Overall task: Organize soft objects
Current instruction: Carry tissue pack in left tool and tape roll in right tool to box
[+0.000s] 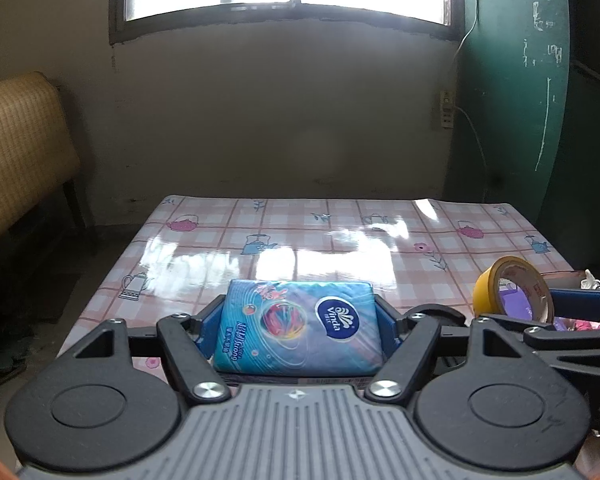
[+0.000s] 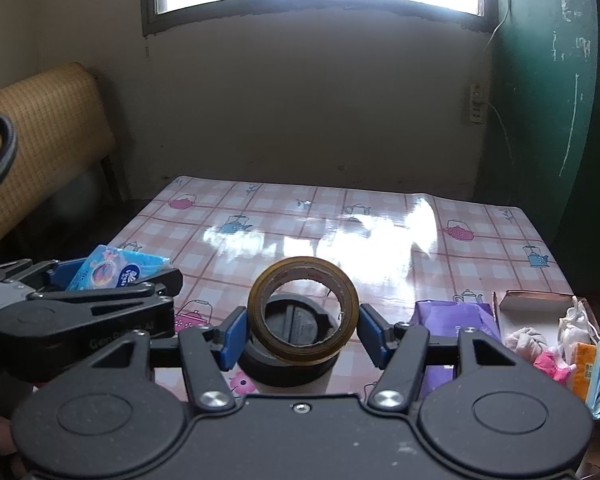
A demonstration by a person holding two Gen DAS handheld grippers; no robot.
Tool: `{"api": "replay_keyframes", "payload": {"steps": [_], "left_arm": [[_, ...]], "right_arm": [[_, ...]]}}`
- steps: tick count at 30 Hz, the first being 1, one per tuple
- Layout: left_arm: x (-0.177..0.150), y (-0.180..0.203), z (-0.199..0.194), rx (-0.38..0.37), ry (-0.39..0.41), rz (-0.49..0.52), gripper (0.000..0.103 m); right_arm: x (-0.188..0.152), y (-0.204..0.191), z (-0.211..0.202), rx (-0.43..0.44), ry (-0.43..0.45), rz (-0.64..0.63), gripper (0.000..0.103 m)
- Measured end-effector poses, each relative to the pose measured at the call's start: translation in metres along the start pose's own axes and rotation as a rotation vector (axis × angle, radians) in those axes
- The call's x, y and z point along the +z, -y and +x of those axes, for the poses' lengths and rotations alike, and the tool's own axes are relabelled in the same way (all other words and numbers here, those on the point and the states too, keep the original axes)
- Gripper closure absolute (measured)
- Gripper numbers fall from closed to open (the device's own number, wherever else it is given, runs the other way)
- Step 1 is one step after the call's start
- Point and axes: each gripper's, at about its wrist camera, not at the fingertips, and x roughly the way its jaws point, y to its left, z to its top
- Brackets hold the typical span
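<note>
My left gripper (image 1: 299, 320) is shut on a blue Vinda tissue pack (image 1: 300, 326) and holds it above the near part of the table; the pack also shows in the right wrist view (image 2: 116, 270). My right gripper (image 2: 302, 334) is open around a yellow tape roll (image 2: 303, 310) that leans tilted on a black round lid (image 2: 292, 350); the blue pads stand a little apart from the roll. The tape roll also shows at the right of the left wrist view (image 1: 512, 290).
A table with a pink checked teapot cloth (image 2: 340, 220) fills the middle. A purple pack (image 2: 456, 316) and an open cardboard box (image 2: 536, 300) with cloths and packets stand at the right. A woven bench (image 1: 16, 152) is left, a green door (image 1: 512, 80) right.
</note>
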Motion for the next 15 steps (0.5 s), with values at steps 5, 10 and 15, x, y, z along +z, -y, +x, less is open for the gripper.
{"api": "replay_keyframes", "payload": {"steps": [5, 10, 15], "left_arm": [[0.001, 0.008, 0.0, -0.011, 0.001, 0.006, 0.028], [0.003, 0.016, 0.0, -0.023, 0.004, 0.015, 0.028], [0.003, 0.024, 0.0, -0.035, 0.004, 0.023, 0.028]], "right_arm": [[0.001, 0.009, -0.002, -0.008, 0.006, 0.009, 0.033], [0.001, 0.016, -0.005, -0.021, 0.011, 0.021, 0.033], [0.0, 0.024, -0.007, -0.034, 0.012, 0.029, 0.033]]}}
